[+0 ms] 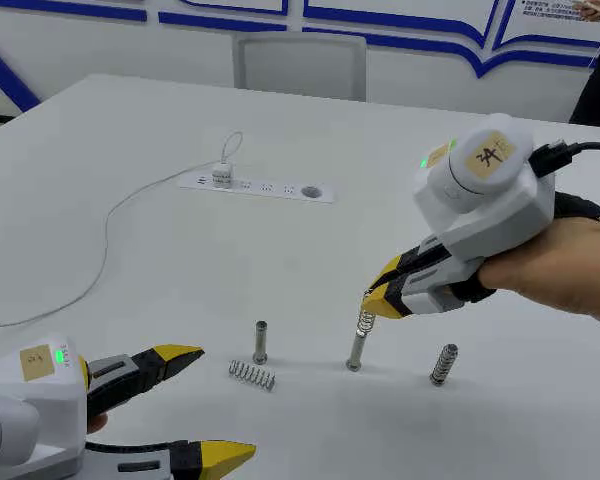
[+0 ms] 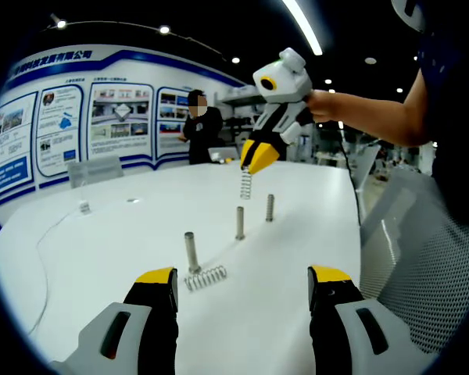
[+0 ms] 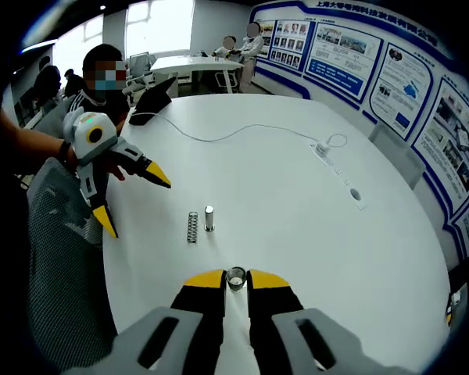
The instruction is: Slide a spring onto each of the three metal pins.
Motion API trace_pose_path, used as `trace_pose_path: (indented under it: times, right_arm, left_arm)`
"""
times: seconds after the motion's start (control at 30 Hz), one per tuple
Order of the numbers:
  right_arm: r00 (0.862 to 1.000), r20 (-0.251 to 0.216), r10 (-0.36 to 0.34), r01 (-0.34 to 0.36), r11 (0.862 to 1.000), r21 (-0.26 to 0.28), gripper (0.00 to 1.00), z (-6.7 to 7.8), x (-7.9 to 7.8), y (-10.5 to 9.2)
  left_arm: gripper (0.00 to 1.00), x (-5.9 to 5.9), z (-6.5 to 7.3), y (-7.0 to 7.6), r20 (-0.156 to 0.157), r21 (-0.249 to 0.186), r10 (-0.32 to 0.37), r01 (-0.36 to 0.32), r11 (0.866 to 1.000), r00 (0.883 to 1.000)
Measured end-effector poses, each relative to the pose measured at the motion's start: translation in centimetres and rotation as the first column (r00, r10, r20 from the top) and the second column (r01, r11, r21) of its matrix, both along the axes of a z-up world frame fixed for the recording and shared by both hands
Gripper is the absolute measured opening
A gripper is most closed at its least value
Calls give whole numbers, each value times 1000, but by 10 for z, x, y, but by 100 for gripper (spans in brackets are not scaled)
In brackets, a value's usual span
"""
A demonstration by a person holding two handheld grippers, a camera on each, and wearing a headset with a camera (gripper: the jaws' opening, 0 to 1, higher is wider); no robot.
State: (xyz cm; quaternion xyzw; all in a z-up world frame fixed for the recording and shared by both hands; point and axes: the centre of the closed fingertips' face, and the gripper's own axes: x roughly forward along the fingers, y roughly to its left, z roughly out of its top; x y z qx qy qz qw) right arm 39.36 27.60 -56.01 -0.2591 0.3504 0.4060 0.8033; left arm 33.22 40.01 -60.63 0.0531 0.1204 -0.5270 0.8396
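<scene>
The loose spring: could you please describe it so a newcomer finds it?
On the white table three metal pins stand in a row. Beside the bare end pin is the loose spring. It alone lies flat; the other springs are upright.

I see a white worktop (image 1: 130,130), a grey chair (image 1: 300,65) behind it, and blue-trimmed poster walls (image 2: 102,109) under ceiling lights (image 2: 300,23).

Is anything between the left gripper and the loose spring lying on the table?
Nothing visible. The loose spring lies flat on the bare table, straight ahead of the open left gripper. The bare pin stands just beyond the spring, not in the path.
</scene>
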Motion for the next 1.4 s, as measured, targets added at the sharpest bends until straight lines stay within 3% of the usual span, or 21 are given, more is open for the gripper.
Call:
trace_pose_path:
  times: [0.87, 1.4]
  right_arm:
    - [999, -32, -34, 35, 999, 15, 12, -22, 9, -4]
    - [995, -75, -59, 60, 998, 14, 12, -49, 7, -3]
  left_arm:
    - [69, 1, -5, 1, -11, 2, 4, -4, 1000, 1000]
    - [69, 1, -6, 2, -15, 4, 8, -8, 1000, 1000]
